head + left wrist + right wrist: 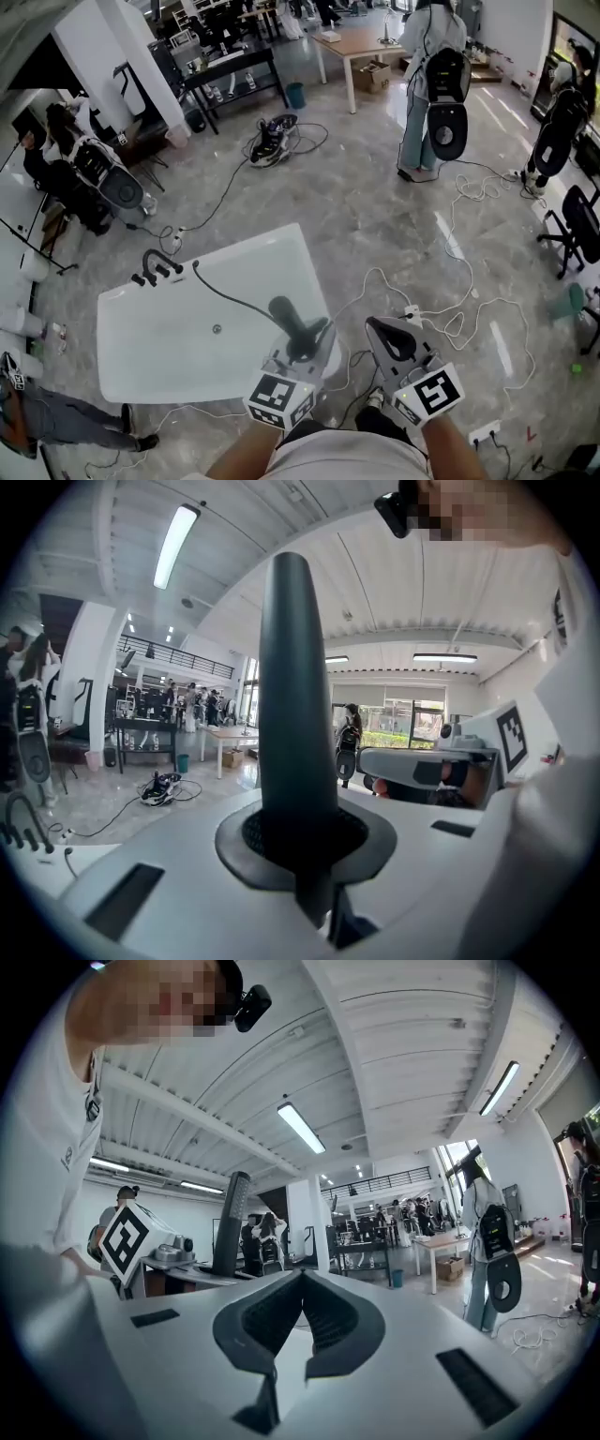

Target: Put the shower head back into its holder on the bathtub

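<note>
Dark shower head (292, 323) stands upright, clamped in the left tongs (302, 354) over the white bathtub's (169, 352) near edge. Its hose (230, 295) runs to the black tap fittings (155, 267), likely its destination. The right tongs (394, 339) are closed and empty alongside.

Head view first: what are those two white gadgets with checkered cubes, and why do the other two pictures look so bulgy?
There is no robot here. A person holds a two-jaw gripper in each hand, and the marker cubes are part of those grippers. The head view comes from a camera on the person's head, looking down. The other two pictures come from wide-angle cameras riding on each gripper and looking along its jaws, hence the bulge. Below stands a white bathtub with black fittings at its far left corner. The left gripper is clamped on the dark shower head, whose hose trails across the tub. The right gripper is shut and holds nothing.
</note>
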Demonstrator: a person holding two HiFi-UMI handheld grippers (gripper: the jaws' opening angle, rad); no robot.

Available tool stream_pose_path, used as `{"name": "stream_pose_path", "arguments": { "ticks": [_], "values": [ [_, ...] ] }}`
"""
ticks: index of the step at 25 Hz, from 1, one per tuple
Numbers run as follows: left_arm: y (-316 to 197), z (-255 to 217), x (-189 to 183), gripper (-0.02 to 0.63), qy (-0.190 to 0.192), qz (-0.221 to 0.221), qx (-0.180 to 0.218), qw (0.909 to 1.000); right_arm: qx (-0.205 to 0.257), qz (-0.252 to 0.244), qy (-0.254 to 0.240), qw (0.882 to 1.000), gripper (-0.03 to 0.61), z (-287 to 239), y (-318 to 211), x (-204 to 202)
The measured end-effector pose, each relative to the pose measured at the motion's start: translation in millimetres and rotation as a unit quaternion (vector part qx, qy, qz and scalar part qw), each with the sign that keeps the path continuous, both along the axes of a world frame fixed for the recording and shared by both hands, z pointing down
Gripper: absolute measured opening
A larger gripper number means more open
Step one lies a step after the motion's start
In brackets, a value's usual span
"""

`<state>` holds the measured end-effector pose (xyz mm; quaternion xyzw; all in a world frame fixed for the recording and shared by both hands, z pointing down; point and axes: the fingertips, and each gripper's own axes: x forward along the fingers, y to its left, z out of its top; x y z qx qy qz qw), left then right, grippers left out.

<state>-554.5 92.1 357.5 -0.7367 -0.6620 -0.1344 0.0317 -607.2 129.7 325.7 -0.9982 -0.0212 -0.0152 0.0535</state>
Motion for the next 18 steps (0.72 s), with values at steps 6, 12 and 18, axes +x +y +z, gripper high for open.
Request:
{"name": "stream_pose_path", "arguments": {
  "ticks": [6,12,18],
  "values": [
    [11.1,-2.2,7.2,0.037,-0.002,-0.026,-0.002,0.9997,0.005,-0.008,0.0,1.0,0.014,1.9,25.2,4.2],
    [25.5,-1.1,22.7,0.037,-0.002,0.0,-0.006,1.0,0.002,0.005,-0.004,1.0,0.014,2.1,30.5,32.1],
    [37.5,-2.3,45.9,0.037,0.006,0.043,-0.011,0.999,0.009,0.048,-0.003,0.999,0.014,4.5,38.5,54.3]
  ]
}}
